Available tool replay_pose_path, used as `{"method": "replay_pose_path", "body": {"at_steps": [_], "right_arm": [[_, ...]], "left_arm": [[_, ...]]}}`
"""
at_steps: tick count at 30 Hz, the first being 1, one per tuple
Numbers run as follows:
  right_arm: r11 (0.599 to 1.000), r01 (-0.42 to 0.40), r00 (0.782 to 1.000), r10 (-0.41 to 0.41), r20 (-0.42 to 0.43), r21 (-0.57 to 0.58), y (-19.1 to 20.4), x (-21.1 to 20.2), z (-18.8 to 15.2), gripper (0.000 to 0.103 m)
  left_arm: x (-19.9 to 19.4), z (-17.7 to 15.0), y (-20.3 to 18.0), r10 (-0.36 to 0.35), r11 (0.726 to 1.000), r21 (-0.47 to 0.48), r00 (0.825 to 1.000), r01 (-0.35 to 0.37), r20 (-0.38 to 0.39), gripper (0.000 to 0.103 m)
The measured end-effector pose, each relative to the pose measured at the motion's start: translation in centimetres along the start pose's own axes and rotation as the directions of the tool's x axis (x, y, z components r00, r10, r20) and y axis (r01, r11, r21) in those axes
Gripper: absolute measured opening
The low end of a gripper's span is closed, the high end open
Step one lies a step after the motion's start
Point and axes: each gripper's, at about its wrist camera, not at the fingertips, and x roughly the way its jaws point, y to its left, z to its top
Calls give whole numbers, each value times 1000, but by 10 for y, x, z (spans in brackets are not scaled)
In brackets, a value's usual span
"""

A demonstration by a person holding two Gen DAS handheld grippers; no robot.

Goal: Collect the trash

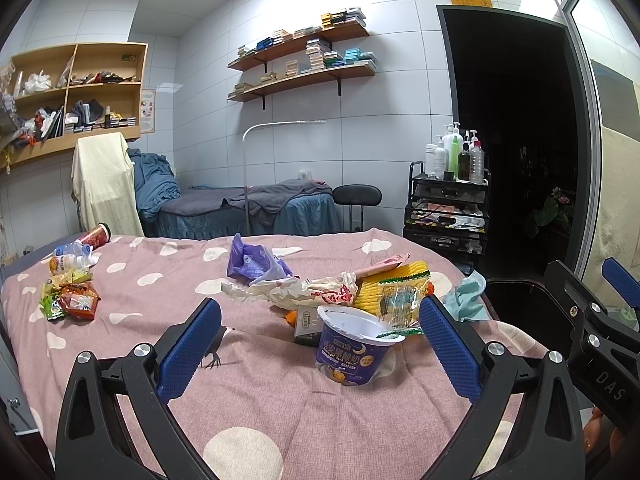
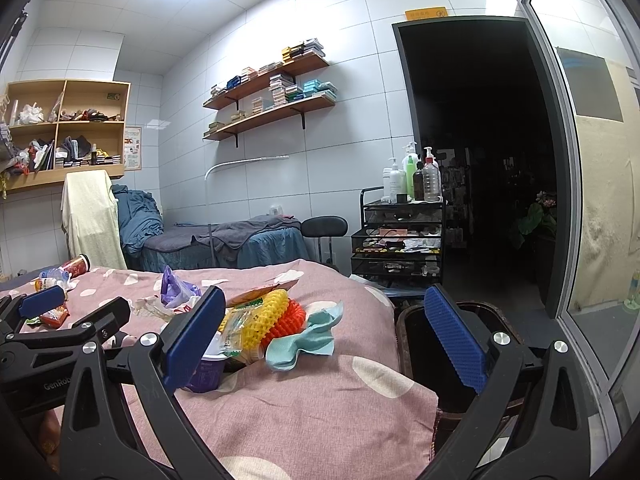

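Both empty and spread wide, left gripper (image 1: 320, 344) framing the cup (image 1: 354, 344), right gripper (image 2: 324, 344) near the bin (image 2: 420, 344): closing on it next.

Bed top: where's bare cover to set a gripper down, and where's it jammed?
Free: the pink cover between the snack wrappers on the left and the purple bag; also the near strip in front of the yogurt cup. Crowded: the heap behind that cup, out to the teal tissue.
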Motion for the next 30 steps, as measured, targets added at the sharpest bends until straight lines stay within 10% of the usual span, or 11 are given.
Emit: {"method": "replay_pose_path", "body": {"at_steps": [30], "right_arm": [[1000, 3, 999, -4, -53, -17, 3, 16, -10, 98]], "left_arm": [[15, -12, -4, -26, 1000, 8, 997, 26, -79, 98]]}}
